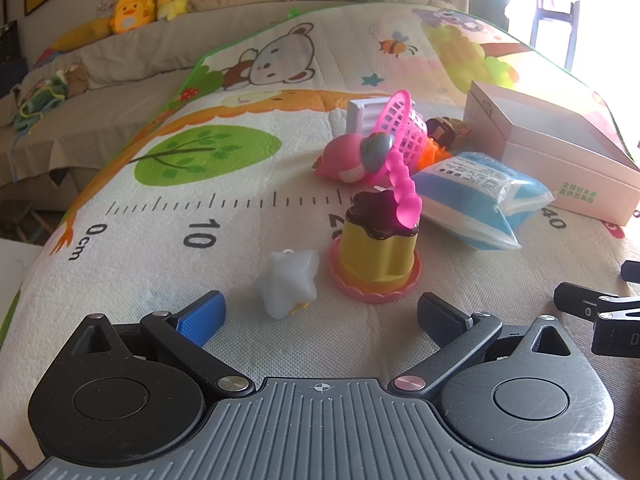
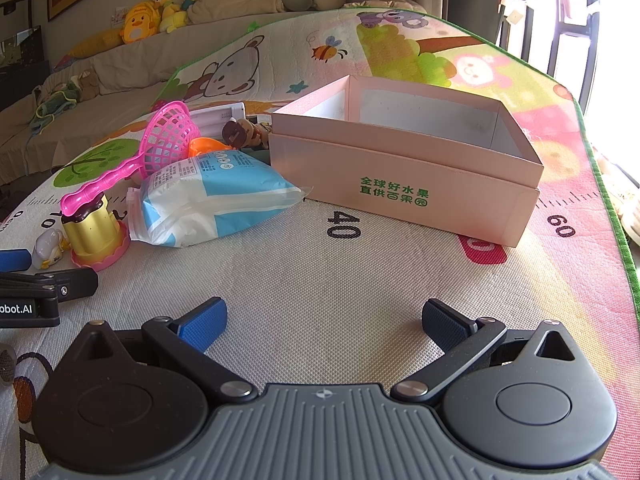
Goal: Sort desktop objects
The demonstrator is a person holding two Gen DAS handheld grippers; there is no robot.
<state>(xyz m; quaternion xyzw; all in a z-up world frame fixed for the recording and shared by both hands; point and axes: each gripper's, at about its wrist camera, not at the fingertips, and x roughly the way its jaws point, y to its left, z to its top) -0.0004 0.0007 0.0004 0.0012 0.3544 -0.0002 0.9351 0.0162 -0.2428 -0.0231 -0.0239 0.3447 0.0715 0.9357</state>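
1. Fingers first: I am keeping both sets spread wide and holding nothing. The left gripper (image 1: 320, 312) is hovering low over the mat with the small white figurine (image 1: 289, 283) sitting between its blue pads and a little ahead of them, touching neither. The right gripper (image 2: 324, 324) is idling over bare weave, well short of anything.
2. I am working on the printed play mat (image 2: 320, 272), which is serving as the desktop; everything to be sorted is lying on it.
3. I am reading the open pink box (image 2: 404, 168) as the destination: it is sitting empty on the right, mouth up, directly ahead of the right gripper, so that hand is probably waiting to guide drops.
4. I am seeing the blue-and-white packet (image 2: 208, 200) lying flat just left of the box, near its corner.
5. I am noting the pink toy net (image 1: 400, 124) leaning with its handle tip resting on the yellow cake toy (image 1: 376, 252); lifting the cake first would likely tip the net.
6. I am leaving the pink bird-like toy (image 1: 344, 160) and the brown and orange bits behind the net; they are crowded together.
7. I am judging the figurine the easiest first pick, since it is standing apart and nearest the left pads.
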